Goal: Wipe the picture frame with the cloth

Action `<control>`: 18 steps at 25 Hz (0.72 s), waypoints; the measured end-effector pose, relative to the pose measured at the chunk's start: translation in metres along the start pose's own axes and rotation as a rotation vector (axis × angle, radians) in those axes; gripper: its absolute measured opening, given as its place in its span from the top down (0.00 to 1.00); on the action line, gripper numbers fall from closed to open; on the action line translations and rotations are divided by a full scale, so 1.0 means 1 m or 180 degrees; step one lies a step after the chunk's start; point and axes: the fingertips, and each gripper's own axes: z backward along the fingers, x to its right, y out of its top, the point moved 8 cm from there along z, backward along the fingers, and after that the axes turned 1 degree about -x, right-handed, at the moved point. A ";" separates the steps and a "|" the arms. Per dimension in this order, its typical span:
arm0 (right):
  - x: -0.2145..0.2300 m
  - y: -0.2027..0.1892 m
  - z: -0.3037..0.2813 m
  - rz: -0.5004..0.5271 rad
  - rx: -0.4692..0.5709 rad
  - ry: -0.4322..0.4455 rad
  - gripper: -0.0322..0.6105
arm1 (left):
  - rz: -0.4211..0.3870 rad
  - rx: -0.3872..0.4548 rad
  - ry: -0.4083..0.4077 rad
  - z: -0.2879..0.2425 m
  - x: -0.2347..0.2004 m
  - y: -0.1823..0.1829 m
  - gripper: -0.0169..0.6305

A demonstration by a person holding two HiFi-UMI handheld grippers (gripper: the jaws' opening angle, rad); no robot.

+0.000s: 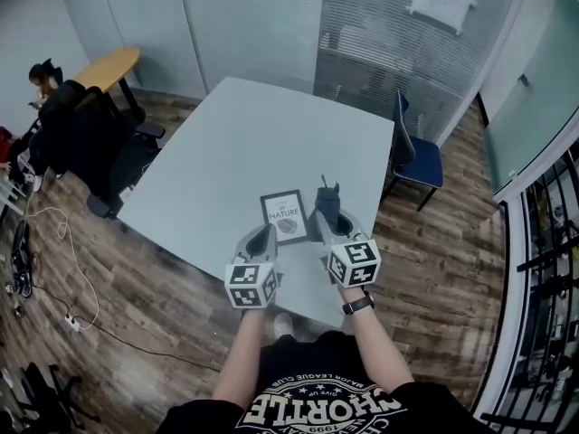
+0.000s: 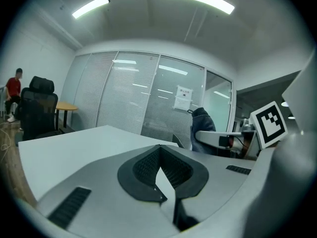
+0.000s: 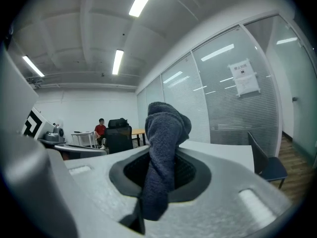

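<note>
My right gripper (image 3: 161,165) pinches the dark cloth (image 3: 166,133), which stands up past the tips, while the jaws of my left gripper (image 2: 158,155) are pressed together on nothing. Both forearms reach forward side by side over the picture frame (image 1: 285,217), one gripper at each side of it. The frame lies flat near the near edge of the grey table (image 1: 244,134), with bare tabletop spreading beyond it.

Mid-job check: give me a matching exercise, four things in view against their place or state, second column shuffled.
1. cloth
2. picture frame
3. left gripper
4. blue chair

a. on the floor at the table's right side
b. shut, with nothing held
c. on the table, between the two grippers
d. clamped in the right gripper

Pairs: 1-d, 2-c, 3-b, 4-a
</note>
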 end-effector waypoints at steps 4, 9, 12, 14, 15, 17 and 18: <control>0.005 -0.005 -0.045 0.0142 -0.0184 -0.0025 0.84 | 0.0065 -0.0134 -0.0059 -0.022 -0.037 -0.011 0.97; 0.012 -0.017 -0.097 0.0380 -0.0555 0.0008 0.84 | 0.0144 -0.0357 0.0003 -0.056 -0.066 -0.036 0.97; 0.018 -0.031 -0.125 0.0668 -0.0844 0.0287 0.84 | 0.0253 -0.0519 0.0030 -0.077 -0.069 -0.055 0.96; 0.018 -0.041 -0.147 0.1048 -0.1073 0.0546 0.84 | 0.0311 -0.0644 0.0036 -0.090 -0.071 -0.070 0.96; 0.018 -0.047 -0.159 0.1264 -0.1177 0.0700 0.84 | 0.0341 -0.0707 0.0045 -0.096 -0.073 -0.078 0.96; 0.014 -0.058 -0.183 0.1676 -0.1356 0.1013 0.84 | 0.0376 -0.0855 0.0073 -0.107 -0.079 -0.094 0.96; 0.012 -0.066 -0.194 0.1865 -0.1426 0.1134 0.84 | 0.0375 -0.0937 0.0090 -0.112 -0.081 -0.103 0.96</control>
